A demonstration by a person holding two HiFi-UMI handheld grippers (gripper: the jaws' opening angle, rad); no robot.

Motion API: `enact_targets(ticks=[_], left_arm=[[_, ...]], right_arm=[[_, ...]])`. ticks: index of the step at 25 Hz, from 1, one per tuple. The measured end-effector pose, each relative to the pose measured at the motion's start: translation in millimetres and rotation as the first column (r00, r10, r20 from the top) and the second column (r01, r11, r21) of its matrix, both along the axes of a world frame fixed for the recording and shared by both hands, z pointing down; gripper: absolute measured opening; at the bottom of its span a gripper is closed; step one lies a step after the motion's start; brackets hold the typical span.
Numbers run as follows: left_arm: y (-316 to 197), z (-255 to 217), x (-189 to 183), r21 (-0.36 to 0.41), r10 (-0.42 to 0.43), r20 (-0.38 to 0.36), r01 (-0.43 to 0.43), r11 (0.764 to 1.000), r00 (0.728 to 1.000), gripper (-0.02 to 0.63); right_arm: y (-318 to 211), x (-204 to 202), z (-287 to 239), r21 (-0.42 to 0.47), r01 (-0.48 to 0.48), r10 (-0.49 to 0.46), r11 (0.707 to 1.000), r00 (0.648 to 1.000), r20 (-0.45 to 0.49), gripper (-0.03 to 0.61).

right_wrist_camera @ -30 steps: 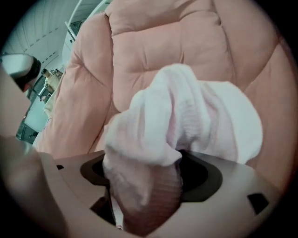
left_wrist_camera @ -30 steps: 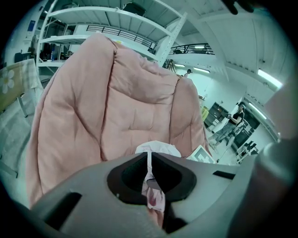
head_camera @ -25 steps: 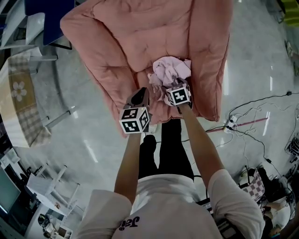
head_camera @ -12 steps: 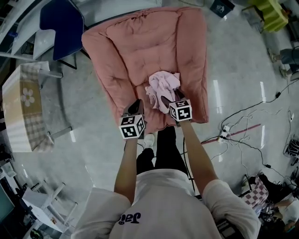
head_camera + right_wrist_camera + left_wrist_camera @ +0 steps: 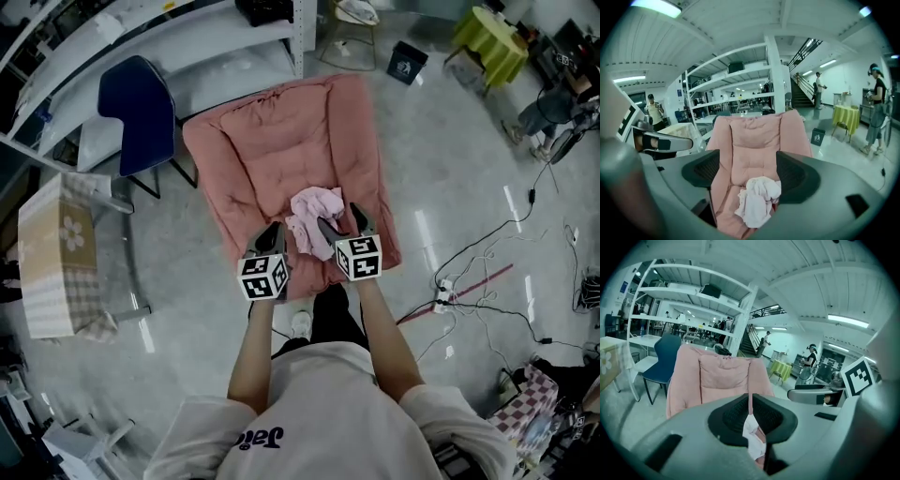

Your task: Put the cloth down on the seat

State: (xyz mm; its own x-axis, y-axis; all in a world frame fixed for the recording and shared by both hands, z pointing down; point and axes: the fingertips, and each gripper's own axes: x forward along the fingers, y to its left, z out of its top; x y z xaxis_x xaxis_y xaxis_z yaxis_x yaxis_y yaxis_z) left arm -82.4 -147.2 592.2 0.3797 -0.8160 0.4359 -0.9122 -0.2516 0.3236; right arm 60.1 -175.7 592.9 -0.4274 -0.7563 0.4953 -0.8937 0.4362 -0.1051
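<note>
A crumpled pale pink cloth lies on the seat of a padded pink armchair, near its front. My right gripper is open just in front of the cloth and holds nothing. In the right gripper view the cloth rests on the seat cushion of the armchair, low between the two spread jaws of my right gripper. My left gripper hovers over the seat's front left, beside the cloth. Its jaws are shut in the left gripper view, and a strip of cloth shows past them.
A blue chair and white shelving stand behind the armchair on the left. A table with a checked cover is at far left. Cables trail over the glossy floor on the right. A green-covered table and a bin are at the back.
Both grippers have drawn back toward the seat's front edge. The right gripper has come away from the cloth, which stays on the seat. The head view has pulled back.
</note>
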Motion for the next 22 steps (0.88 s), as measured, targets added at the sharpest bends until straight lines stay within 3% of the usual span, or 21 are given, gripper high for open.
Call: enact_targets(ticks=[7,12,17,22], left_arm=[[6.5,-75.7,-3.5,0.144,0.004,-0.005,-0.003,0.990,1.000,0.035],[8.0,-137.2,-9.3,0.264,0.001,0.004,-0.002,0.964,1.000,0.035],[13.1,-180.2,-16.4,0.331,-0.017,-0.025,0.024,0.943,1.000,0.035],[21.3,-199.1,-21.2,0.377,-0.032,0.026,0.020,0.926,0.999,0.035]], right_arm=[[16.6,2.0,-103.6,0.196,-0.071,0.061,0.978,0.996,0.058,0.359],[30.3,-4.3,-162.1,0.310,-0.090,0.075,0.947,0.995,0.062,0.314],[41.7,-7.7,-199.8,0.364,-0.111,0.085,0.925,0.993,0.088,0.221],[51.1,-11.1,-223.8,0.413,-0.113,0.088,0.904,0.993,0.080,0.161]])
